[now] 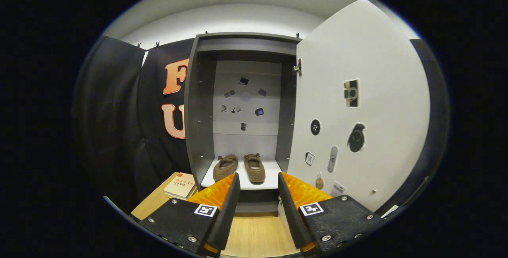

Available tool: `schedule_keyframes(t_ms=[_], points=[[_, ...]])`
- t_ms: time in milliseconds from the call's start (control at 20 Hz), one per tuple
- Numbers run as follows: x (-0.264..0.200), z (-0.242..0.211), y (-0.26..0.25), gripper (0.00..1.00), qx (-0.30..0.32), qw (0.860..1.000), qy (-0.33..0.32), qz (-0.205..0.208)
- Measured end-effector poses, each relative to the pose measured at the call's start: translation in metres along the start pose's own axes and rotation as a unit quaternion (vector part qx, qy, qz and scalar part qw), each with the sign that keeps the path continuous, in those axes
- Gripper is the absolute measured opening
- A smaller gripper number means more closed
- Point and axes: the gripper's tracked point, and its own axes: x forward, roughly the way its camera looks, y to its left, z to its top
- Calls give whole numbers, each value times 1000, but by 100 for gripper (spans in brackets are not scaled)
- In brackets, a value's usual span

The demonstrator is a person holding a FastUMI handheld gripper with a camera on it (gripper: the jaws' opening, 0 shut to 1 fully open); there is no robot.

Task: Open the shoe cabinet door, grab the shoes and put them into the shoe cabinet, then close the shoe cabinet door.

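Shoes [239,167] side by side in cabinet [202,103], beyond parted tool [258,182]; door [357,103] right.

Black cloth wall [115,123] at left, pale wall [238,20] far behind, wood floor [254,238] near; book [180,185] lying left.

Two brown shoes [239,167], one open cabinet [202,103] — one door [359,107], one book [180,185], two fingers [232,206] — apart, empty.

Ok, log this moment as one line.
door: open | shoes: both on cabinet shelf | tongs: open, empty, before cabinet | left: close door
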Motion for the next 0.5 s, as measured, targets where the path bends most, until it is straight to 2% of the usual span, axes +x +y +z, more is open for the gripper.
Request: schedule_keyframes(t_ms=[250, 500], points=[[-38, -3, -18, 67, 5, 1000, -6, -8], [-67, -5, -54, 72, 2, 999, -9, -37]])
